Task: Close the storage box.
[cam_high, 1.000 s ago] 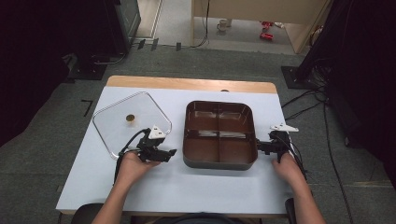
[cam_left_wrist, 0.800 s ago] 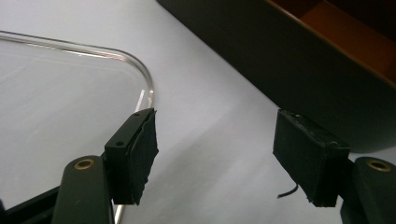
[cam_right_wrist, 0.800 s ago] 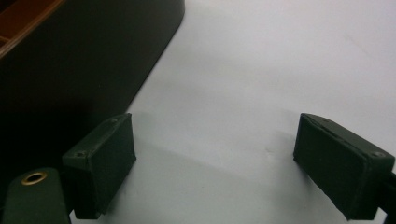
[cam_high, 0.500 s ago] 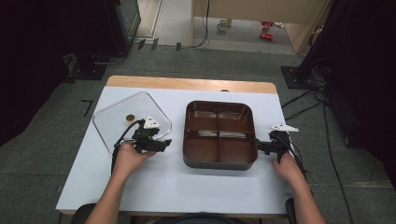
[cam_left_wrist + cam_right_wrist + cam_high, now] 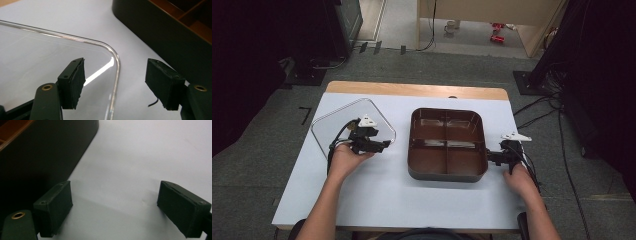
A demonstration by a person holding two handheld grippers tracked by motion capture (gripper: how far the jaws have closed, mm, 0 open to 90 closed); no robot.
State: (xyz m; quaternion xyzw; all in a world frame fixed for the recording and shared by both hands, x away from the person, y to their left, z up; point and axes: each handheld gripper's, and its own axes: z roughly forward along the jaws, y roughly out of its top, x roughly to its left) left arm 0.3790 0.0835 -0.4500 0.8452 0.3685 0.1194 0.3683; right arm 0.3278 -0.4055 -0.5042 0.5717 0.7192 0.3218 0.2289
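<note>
Pale tabletop (image 5: 377, 200) on grey carpet — both hand-held grippers, left (image 5: 115, 82) and right (image 5: 115, 207), jaws apart, empty; the left's just been closing over the clear lid (image 5: 37, 55).

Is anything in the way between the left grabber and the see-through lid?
No. The left gripper hangs right over the clear lid's rounded corner, jaws open, one on each side of its edge, nothing between them. The brown tray sits off to the side.

No readable text, label, brand, number or sign appears on anything here.
</note>
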